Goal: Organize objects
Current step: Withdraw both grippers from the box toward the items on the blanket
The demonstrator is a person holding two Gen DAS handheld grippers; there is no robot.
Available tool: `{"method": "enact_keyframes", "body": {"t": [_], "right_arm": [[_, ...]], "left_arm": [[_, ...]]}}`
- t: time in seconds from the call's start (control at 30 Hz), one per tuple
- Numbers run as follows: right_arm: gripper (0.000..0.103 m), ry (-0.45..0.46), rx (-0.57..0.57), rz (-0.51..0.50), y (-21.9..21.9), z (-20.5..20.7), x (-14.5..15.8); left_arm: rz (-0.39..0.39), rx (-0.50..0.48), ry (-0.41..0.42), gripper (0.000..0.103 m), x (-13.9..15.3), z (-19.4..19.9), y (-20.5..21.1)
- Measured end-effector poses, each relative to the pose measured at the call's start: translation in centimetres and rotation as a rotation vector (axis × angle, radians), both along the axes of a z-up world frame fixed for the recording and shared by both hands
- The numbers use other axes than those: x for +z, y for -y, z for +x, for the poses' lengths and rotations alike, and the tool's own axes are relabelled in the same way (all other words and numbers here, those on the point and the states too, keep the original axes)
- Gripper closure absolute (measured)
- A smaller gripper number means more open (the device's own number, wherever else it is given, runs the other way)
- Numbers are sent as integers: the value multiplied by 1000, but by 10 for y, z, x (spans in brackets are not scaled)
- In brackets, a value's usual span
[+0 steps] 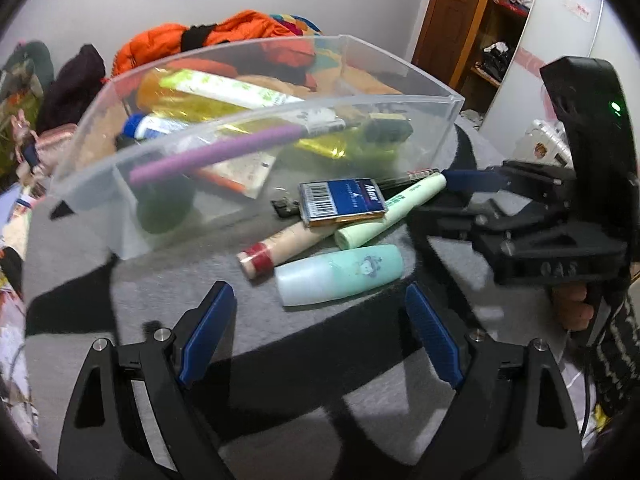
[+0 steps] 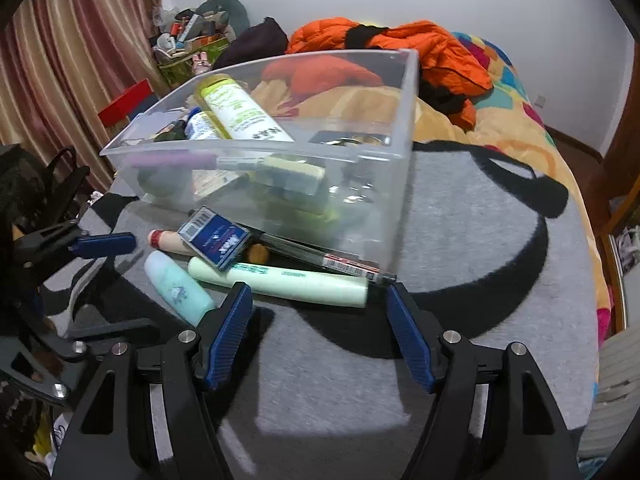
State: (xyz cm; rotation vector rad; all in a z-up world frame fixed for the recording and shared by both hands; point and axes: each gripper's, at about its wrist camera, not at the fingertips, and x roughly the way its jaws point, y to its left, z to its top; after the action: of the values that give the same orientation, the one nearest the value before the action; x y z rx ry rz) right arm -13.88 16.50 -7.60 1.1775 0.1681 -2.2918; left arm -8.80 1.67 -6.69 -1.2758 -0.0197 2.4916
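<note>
A clear plastic bin (image 1: pixel 280 114) (image 2: pixel 240 146) stands on a grey and black mat (image 1: pixel 280 380) and holds tubes, a purple stick and other bits. In front of the bin lie a blue barcoded box (image 1: pixel 344 200) (image 2: pixel 218 240), a light green tube (image 1: pixel 400 204) (image 2: pixel 288 280), a teal bottle (image 1: pixel 340 274) (image 2: pixel 180 288), a beige tube with a red band (image 1: pixel 280 246) (image 2: pixel 168 242) and a black pen (image 1: pixel 416 176) (image 2: pixel 320 258). My left gripper (image 1: pixel 317 287) (image 2: pixel 140 280) is open just short of the teal bottle. My right gripper (image 2: pixel 318 288) (image 1: pixel 452 200) is open near the green tube.
The mat lies on a bed with colourful bedding (image 2: pixel 520 120) and an orange jacket (image 1: pixel 240 32) (image 2: pixel 400 40) behind the bin. A curtain (image 2: pixel 60 60) hangs at the left. A wooden door (image 1: pixel 452 20) stands at the back right. A person's hand (image 1: pixel 572 304) grips the right tool.
</note>
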Motion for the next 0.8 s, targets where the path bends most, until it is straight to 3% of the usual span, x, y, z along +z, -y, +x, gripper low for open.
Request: {"method": "enact_keyframes", "body": {"t": [0.17,0.4,0.53,0.67,0.7,0.8], "right_arm": [[39,2,65,-2,11,13,1],[46,34,162,-13,11,36,3],[46,-64,156,80,12,50,9],[46,-105,133,110,15,41,15],[48,-115,132,126,17,36,15],[67,-107,154,181,27,26,8]], "left_arm": [[63,-24,5,15,2,2,-1],[94,-55,33,15,4,20,5],[42,-27,-24,15,14,24,12],[69,-5,31,15,11,3,14],[81,-10,50,15,9,-1,13],[98,-27,98,15,3,-11,4]]}}
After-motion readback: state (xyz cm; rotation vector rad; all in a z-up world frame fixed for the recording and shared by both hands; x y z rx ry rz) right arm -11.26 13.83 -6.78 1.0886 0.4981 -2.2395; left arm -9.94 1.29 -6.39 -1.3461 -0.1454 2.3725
